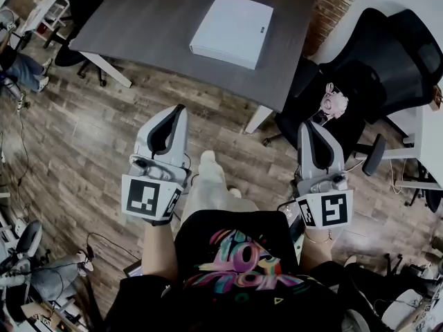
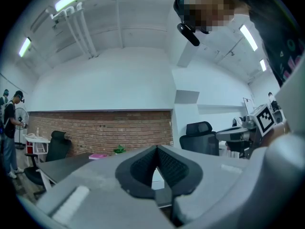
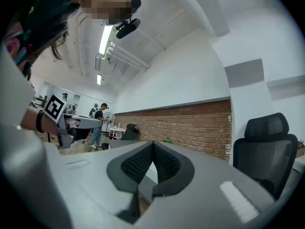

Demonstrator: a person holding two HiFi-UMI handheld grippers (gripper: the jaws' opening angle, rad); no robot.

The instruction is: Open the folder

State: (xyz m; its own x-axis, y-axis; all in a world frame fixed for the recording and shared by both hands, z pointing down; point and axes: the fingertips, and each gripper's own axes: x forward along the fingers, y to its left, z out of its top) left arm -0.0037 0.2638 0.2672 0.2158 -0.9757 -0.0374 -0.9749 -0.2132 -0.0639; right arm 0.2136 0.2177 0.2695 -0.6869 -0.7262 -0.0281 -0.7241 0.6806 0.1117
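At upper centre of the head view, the white folder (image 1: 232, 30) lies flat and closed on the dark grey worktop (image 1: 152, 26), towards its right-hand end. Judged from this position, the cover is reachable from the near edge without leaning across the surface.

The left hand-held gripper (image 1: 174, 116) and the right hand-held gripper (image 1: 309, 131) occupy the lower half of the frame, one on each side of the person's body, over the wooden floor (image 1: 90, 137). Both are well apart from the folder and short of the worktop. Each points level towards it, which suits an approach on the folder's edge.

The left gripper view (image 2: 156, 149) and the right gripper view (image 3: 152, 144) each show the ribbed pads pressed together with nothing between them. No grip is needed at this stage. The jaws will likely have to part before either can take the cover.

A black office chair (image 1: 374, 68) stands at right, beside the worktop.
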